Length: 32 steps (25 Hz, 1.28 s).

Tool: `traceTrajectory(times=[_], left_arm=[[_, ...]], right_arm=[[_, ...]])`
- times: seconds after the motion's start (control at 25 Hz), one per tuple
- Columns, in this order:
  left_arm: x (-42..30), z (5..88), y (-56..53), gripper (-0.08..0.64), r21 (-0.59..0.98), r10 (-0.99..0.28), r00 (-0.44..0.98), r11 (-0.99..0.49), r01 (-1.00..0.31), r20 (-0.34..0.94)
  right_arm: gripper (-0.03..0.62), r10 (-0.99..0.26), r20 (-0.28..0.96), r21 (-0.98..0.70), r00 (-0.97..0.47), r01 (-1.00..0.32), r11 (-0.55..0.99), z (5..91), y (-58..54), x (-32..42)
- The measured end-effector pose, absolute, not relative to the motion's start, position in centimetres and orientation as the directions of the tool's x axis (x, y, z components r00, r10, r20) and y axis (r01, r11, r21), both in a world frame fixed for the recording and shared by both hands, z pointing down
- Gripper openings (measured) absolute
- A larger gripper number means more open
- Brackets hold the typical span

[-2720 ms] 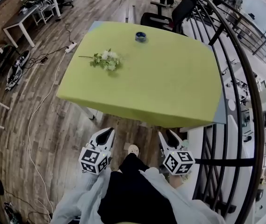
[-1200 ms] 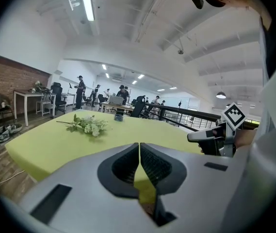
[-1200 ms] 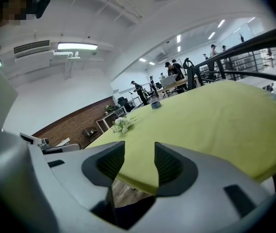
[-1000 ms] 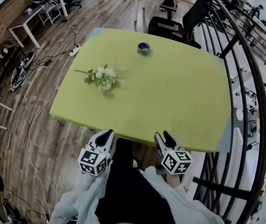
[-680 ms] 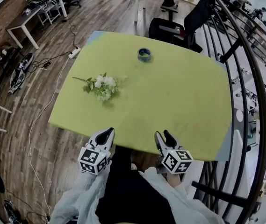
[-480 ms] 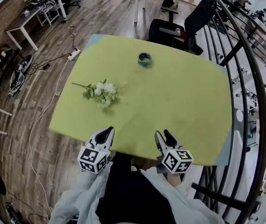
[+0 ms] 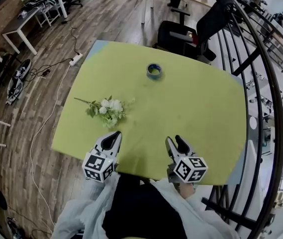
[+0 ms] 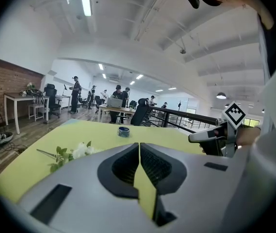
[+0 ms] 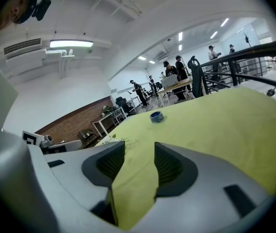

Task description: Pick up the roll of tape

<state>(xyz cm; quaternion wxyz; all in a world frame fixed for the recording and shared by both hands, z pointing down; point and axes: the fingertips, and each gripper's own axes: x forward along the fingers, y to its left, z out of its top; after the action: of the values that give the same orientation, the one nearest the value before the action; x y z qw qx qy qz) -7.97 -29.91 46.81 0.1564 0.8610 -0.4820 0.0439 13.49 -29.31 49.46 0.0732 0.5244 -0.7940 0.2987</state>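
Approach step, no grasp yet.
Round blue roll of tape [image 7: 154, 71] upper centre on lime-green table [image 7: 206, 113]; left tool [image 7: 112, 140] closed on nothing, right tool [image 7: 175, 142] parted, empty; long forward reach needed next.

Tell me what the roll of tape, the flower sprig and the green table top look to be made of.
Roll of tape: dark blue ring, likely plastic or paper tape; too small to tell. Flower sprig: white blooms, green leaves, possibly fabric or plastic, perhaps real. Table top: even matte yellow-green with no glare, possibly cloth or a mat.
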Motion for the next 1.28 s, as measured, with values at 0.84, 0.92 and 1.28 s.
traceTrajectory(times=[0.84,0.92,1.28], left_arm=[[-6.3,43.3,-42.4,0.021,0.189,-0.779,0.598,-0.569,-0.801,0.187],[-6.2,43.0,-43.6,0.021,0.190,-0.778,0.601,-0.572,-0.798,0.181],[-5.4,42.7,-49.3,0.021,0.175,-0.761,0.625,-0.601,-0.780,0.173]], right_arm=[[0.195,-0.838,0.377,-0.314,-0.393,-0.906,0.284,44.5,-43.7,13.9],[0.195,-0.844,0.370,-0.302,-0.388,-0.909,0.286,44.1,-45.3,14.0],[0.195,-0.831,0.365,-0.275,-0.419,-0.902,0.333,44.6,-51.9,13.0]])
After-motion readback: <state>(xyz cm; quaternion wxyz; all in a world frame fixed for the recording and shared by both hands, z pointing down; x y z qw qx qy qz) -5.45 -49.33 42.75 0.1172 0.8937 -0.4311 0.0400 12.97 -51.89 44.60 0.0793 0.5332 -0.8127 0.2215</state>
